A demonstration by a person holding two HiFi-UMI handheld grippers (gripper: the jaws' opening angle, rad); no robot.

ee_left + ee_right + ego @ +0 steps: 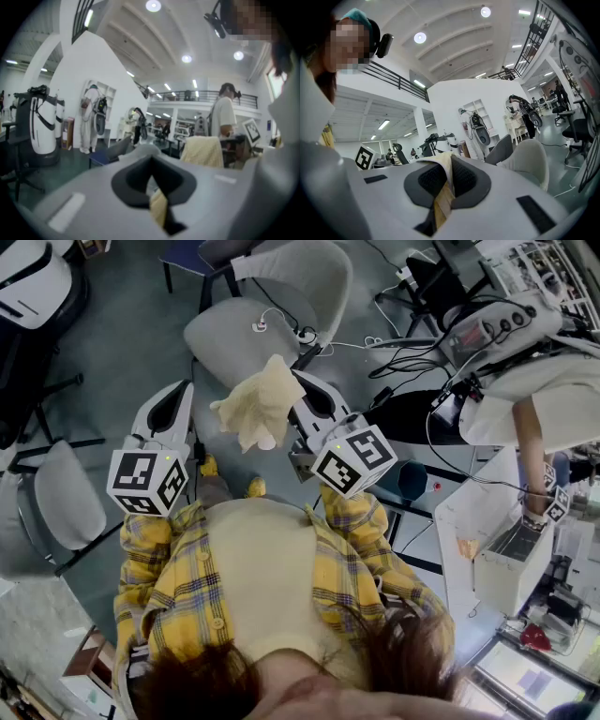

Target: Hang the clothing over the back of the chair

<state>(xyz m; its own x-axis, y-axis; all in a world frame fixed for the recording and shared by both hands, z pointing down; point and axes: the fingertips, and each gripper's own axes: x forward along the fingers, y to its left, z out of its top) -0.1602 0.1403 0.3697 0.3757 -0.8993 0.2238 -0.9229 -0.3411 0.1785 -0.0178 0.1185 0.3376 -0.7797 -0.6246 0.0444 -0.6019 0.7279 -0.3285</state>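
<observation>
A cream piece of clothing (258,404) hangs bunched from my right gripper (298,381), which is shut on it. In the right gripper view the fabric (439,163) runs in between the closed jaws of that gripper (447,174). My left gripper (178,392) is beside it on the left, held apart from the cloth, with its jaws together and nothing showing in them; in the left gripper view (151,177) the cloth (202,151) hangs off to the right. The grey chair (246,320) stands just beyond both grippers, its curved back (314,268) on the far side. It also shows as the pale chair (530,159) in the right gripper view.
A second grey chair (66,493) stands at the left. A blue stool (197,259) is behind the target chair. Cables and a power strip (305,336) lie by the seat. A person in a white shirt (530,395) works at cluttered benches on the right.
</observation>
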